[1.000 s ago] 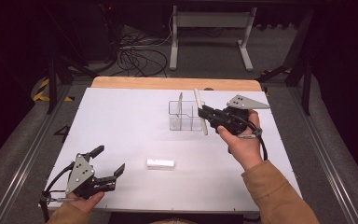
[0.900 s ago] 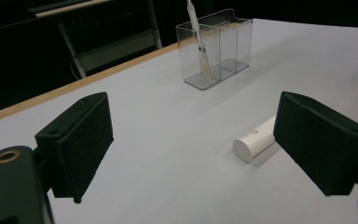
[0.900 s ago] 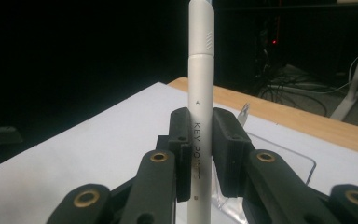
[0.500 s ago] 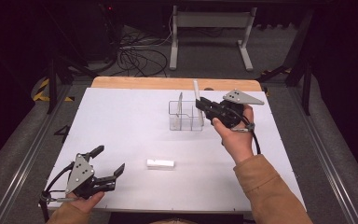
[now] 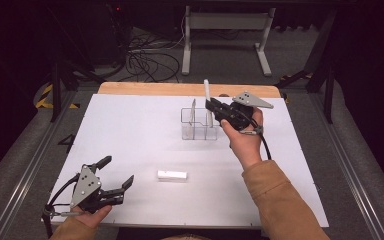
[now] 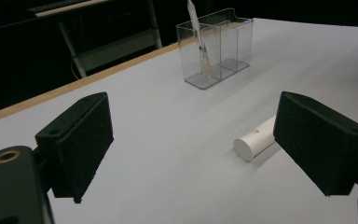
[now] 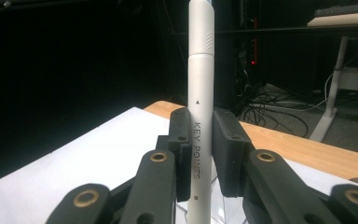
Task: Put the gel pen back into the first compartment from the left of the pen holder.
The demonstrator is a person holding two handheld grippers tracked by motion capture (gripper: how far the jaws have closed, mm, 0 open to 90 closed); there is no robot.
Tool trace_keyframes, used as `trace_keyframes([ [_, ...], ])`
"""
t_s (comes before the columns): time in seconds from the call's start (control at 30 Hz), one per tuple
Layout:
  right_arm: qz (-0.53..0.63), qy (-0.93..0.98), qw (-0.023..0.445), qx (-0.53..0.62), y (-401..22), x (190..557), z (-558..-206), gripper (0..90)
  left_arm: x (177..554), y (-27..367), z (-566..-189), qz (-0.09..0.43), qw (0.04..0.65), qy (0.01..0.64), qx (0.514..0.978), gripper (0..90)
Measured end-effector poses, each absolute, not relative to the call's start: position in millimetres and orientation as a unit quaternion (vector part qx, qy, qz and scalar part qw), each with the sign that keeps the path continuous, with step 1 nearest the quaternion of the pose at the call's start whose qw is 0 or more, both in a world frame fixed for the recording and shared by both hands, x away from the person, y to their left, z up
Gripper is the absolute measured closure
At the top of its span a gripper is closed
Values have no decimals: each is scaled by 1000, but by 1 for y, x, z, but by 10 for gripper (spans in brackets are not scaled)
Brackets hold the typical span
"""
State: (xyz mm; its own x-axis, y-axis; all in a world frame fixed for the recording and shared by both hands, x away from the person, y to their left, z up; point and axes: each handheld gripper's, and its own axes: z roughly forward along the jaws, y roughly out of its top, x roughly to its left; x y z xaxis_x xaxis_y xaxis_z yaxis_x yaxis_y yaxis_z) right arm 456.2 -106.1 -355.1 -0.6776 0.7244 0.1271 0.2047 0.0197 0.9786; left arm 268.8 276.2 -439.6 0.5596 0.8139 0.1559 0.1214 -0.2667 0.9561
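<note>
While my right gripper point(image 5: 214, 107) clamps its jaws on the white pen point(image 7: 200, 93), the pen stands upright, its long axis vertical, directly over the clear holder point(image 5: 198, 124). Whether its lower tip is already inside the holder's right-hand compartment I cannot tell. I judge the coming move to be a straight drop along that axis. Another slim pen point(image 6: 199, 39) leans in the holder's left end. My left gripper point(image 5: 114, 176) waits with jaws wide apart and empty, well apart from the holder on its near side. A white cylinder point(image 5: 172, 175) lies flat between them, just beside my left gripper.
</note>
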Motion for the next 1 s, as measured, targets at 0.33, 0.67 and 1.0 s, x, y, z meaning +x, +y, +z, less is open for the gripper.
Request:
trace_keyframes([
  [0.33,611,670,226,356,-97,473,-368,789,269,276,-440,339,512,324,720,126],
  [0.67,610,657,237,374,-91,487,-381,789,269,277,-439,338,512,324,720,127],
  [1.0,608,652,234,388,-86,494,-390,789,269,277,-440,338,512,324,720,127],
])
